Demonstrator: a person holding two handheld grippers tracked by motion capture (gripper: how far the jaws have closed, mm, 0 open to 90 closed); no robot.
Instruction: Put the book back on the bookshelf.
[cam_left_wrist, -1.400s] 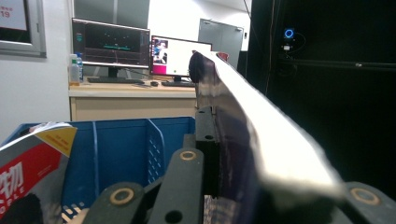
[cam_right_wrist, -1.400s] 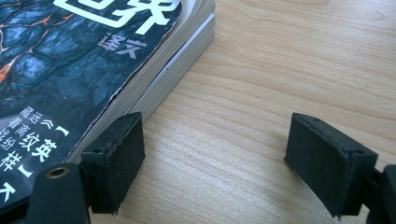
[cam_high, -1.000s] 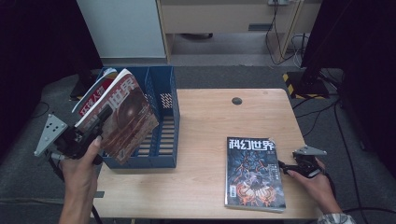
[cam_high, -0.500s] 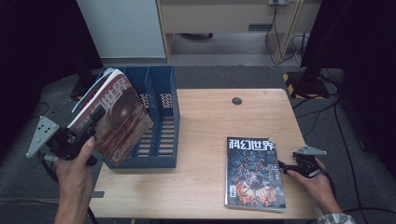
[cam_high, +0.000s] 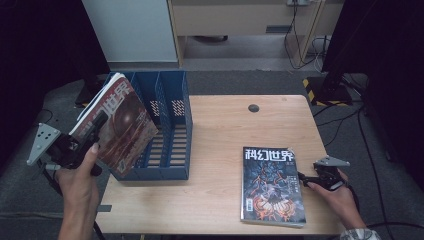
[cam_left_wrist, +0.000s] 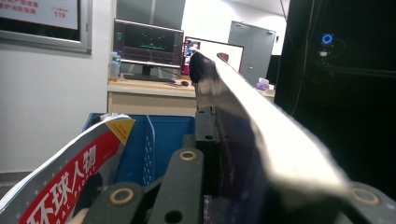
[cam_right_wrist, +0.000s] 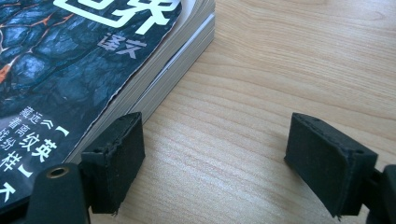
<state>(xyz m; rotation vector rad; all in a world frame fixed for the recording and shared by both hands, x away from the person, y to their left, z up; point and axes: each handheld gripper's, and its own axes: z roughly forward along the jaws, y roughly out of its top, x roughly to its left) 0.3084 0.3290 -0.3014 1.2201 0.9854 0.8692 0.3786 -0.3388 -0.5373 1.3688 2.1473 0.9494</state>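
Currently a magazine (cam_high: 122, 127) is clamped in the left gripper (cam_high: 92, 127); it should be tipped upright over the blue rack (cam_high: 172, 125) slot before release. Right gripper (cam_high: 305, 180) is held open beside the stack (cam_high: 272, 185).

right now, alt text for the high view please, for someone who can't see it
At the table's left edge, the left gripper holds a magazine tilted over a blue file rack. At the right, the open right gripper rests beside a stack of magazines lying flat on the wooden table.
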